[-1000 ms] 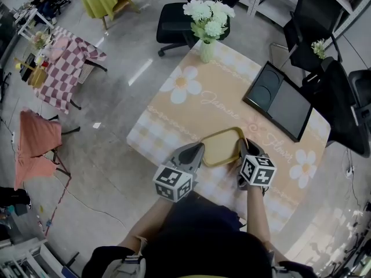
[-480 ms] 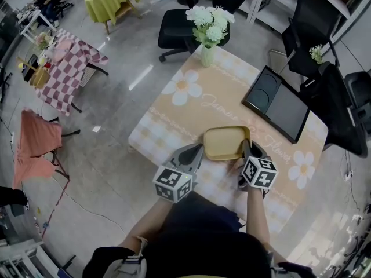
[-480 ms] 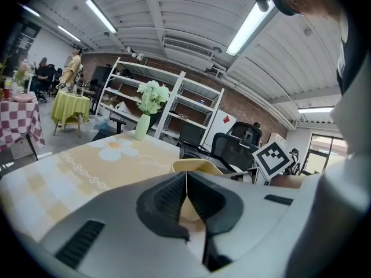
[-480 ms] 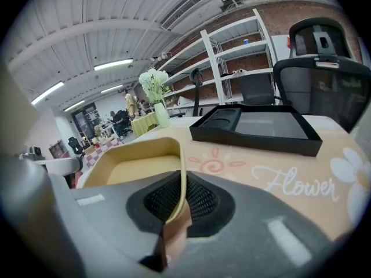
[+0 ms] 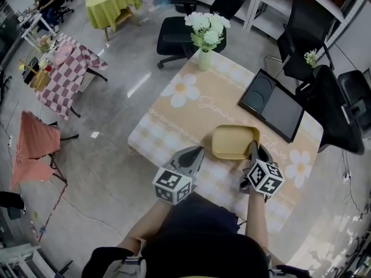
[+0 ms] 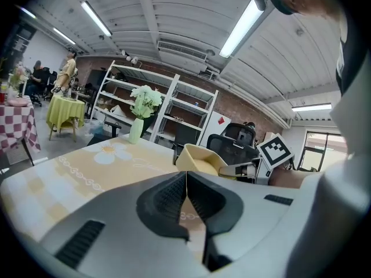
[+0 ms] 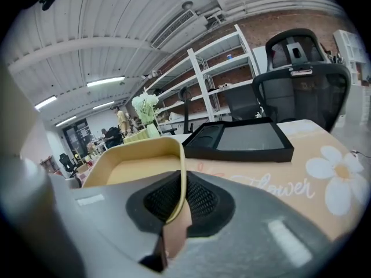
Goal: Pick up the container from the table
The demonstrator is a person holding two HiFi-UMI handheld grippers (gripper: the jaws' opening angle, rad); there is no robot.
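Observation:
The yellow container (image 5: 235,142) is a shallow rectangular tray, held up off the table (image 5: 191,114) and tilted. My right gripper (image 5: 254,153) is shut on the container's near right rim; in the right gripper view the thin yellow wall (image 7: 181,181) is pinched between the black pads. My left gripper (image 5: 196,153) hovers just left of the container, shut with nothing between its pads. From the left gripper view the container (image 6: 200,160) shows ahead to the right, with the right gripper's marker cube (image 6: 275,149) behind it.
A black tray (image 5: 272,105) lies at the table's far right. A vase of white flowers (image 5: 205,38) stands at the far corner. Black office chairs (image 5: 179,22) stand beyond the table. The tablecloth is yellow with daisies.
The container has risen off the table with my right gripper and shifted right, tilting its near side up. My left gripper has stayed in place.

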